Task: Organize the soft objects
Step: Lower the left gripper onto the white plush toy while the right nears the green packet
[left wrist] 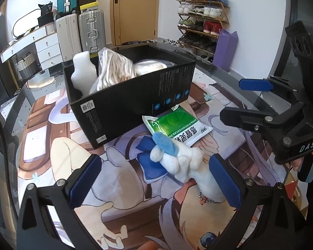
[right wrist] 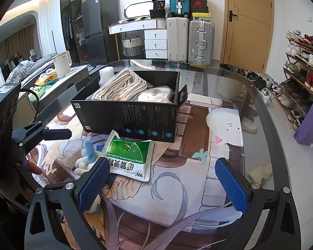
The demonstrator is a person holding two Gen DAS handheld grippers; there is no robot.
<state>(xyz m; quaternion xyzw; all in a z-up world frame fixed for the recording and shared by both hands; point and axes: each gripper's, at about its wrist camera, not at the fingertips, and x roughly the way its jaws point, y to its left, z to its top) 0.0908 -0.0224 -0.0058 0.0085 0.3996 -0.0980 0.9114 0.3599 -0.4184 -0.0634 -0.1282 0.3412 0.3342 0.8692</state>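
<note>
Left hand-held gripper (left wrist: 156, 179) hovers low over the counter (right wrist: 260, 112) with its blue pads wide apart; the white plush toy (left wrist: 183, 160) with a blue ear lies between them, touching the pad at 3 o'clock. Just beyond it, at 12 o'clock, lies the green-and-white sachet (left wrist: 177, 127), its far corner against the black box (left wrist: 123, 106) holding bagged soft goods. Right hand-held gripper (right wrist: 162, 181) is likewise spread open, the sachet near its 10 o'clock pad.
</note>
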